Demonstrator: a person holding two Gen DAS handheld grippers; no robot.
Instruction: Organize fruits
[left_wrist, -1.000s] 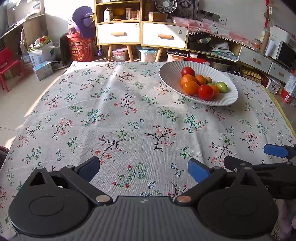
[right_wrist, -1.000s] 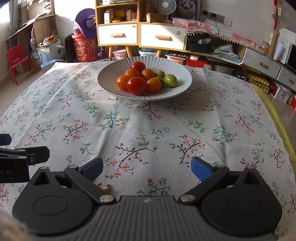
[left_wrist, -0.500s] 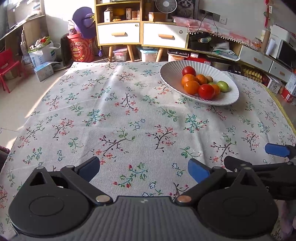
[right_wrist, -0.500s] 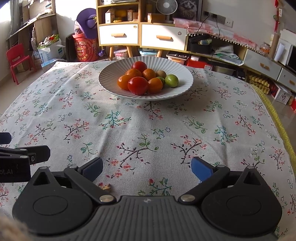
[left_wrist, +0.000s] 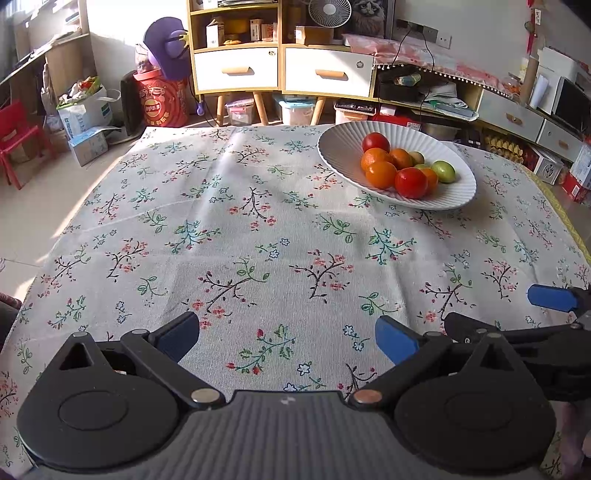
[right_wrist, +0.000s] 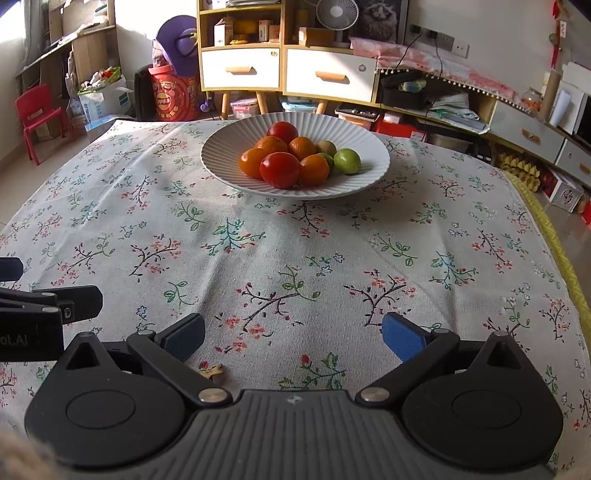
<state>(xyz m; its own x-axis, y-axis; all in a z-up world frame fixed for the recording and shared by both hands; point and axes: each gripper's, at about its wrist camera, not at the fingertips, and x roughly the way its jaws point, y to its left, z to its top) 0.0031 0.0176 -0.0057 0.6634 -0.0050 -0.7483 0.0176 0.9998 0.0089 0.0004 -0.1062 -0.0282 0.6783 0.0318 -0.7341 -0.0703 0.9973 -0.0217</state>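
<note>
Several fruits (right_wrist: 284, 159) sit piled in white ribbed bowl (right_wrist: 221, 162) at bench's far side; rear ones partly hidden, exact count unclear. Left gripper (left_wrist: 287, 336) and right gripper (right_wrist: 293, 332): fingers wide, empty, well short of bowl. Floral cloth (right_wrist: 295, 258) covers bench. Red drum (right_wrist: 170, 96) w/ unreadable label by drawers (right_wrist: 240, 68).

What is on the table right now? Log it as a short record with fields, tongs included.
surface: table under floral tablecloth
dish: white ribbed plate, far side of the cloth
fruit on plate: red tomatoes, oranges, green lime-like fruits
fruit off plate: none visible
left tongs: open, empty, near edge
right tongs: open, empty, facing the plate
small scrap: on cloth by right tongs
</note>
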